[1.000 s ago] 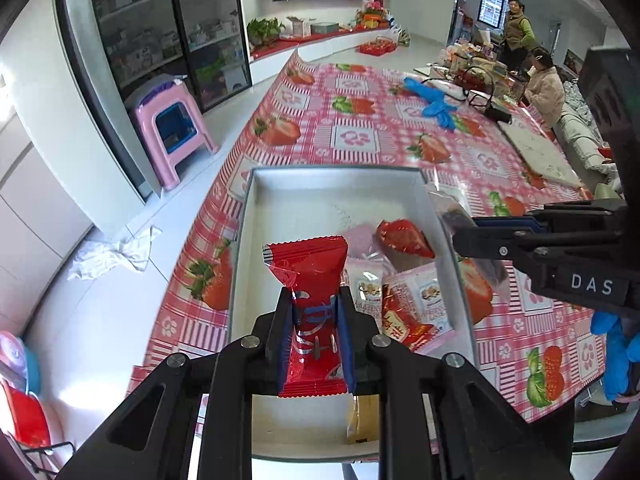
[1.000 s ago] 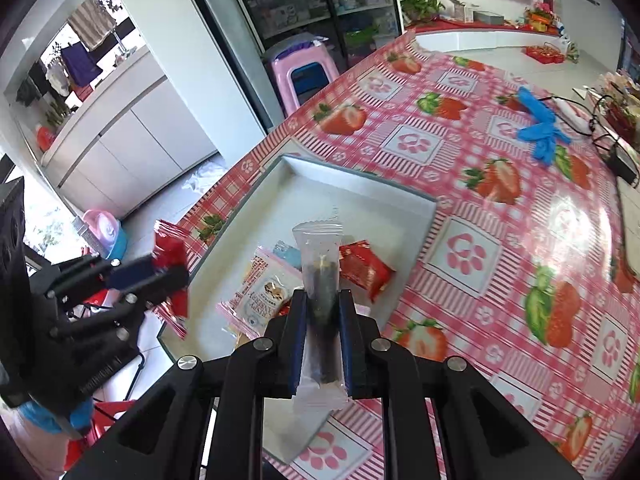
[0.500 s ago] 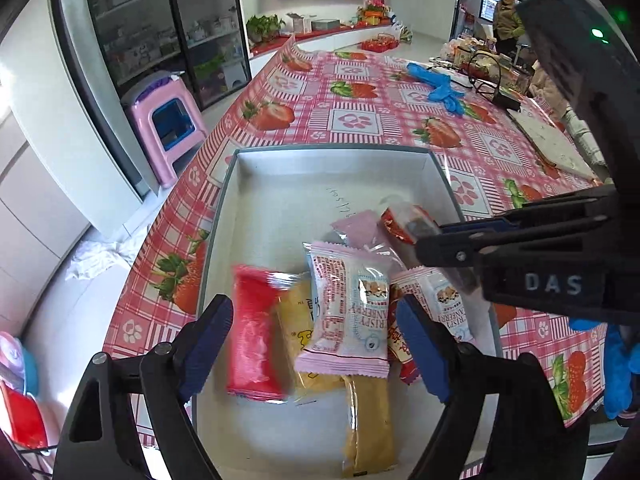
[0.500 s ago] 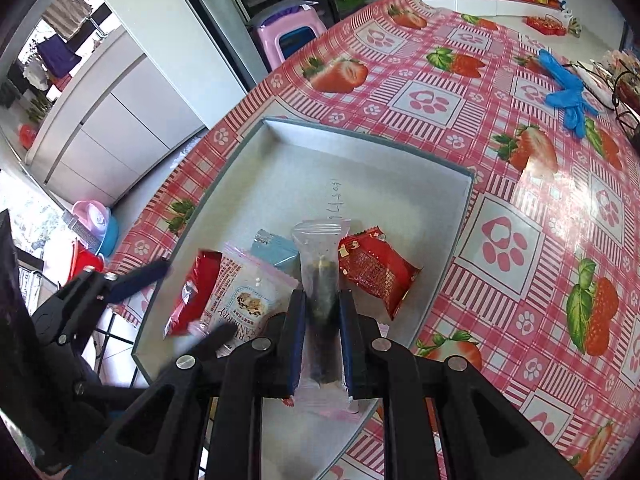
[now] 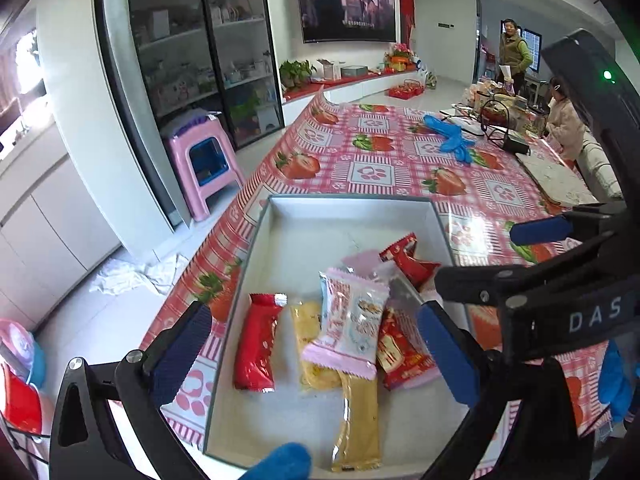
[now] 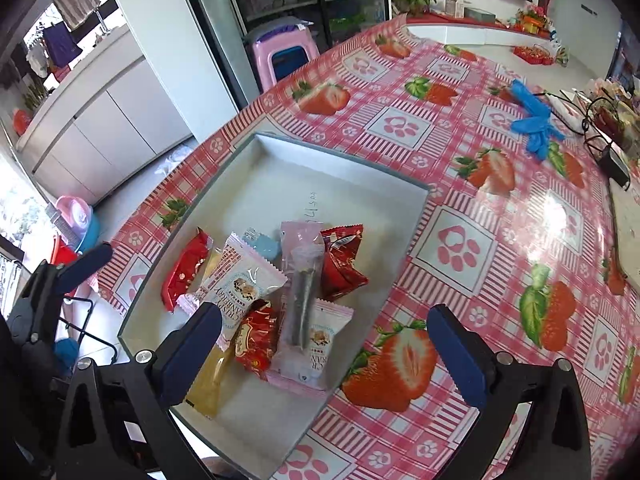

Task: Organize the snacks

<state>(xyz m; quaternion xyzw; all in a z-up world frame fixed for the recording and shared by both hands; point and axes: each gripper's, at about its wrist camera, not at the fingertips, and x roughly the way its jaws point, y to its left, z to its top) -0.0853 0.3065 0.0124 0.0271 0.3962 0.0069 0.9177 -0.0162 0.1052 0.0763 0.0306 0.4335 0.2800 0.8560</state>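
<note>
A white tray on the strawberry tablecloth holds several snack packets. My left gripper hovers over its near end, jaws opening wide and gripping nothing. A red packet lies flat in the tray below, beside a yellow one and a pink-and-white one. My right gripper hangs over the tray's near right corner, jaws also opening, empty. A clear packet with a dark stick rests on the pile beneath it. One left gripper pad shows at the left edge.
Blue gloves and a wire basket lie at the table's far end, where two people are. A pink stool stands on the floor left of the table. The table edge runs along the tray's left side.
Both grippers went from shut to wide open. The red packet dropped from the left gripper into the tray, and the clear packet dropped from the right gripper onto the pile.
</note>
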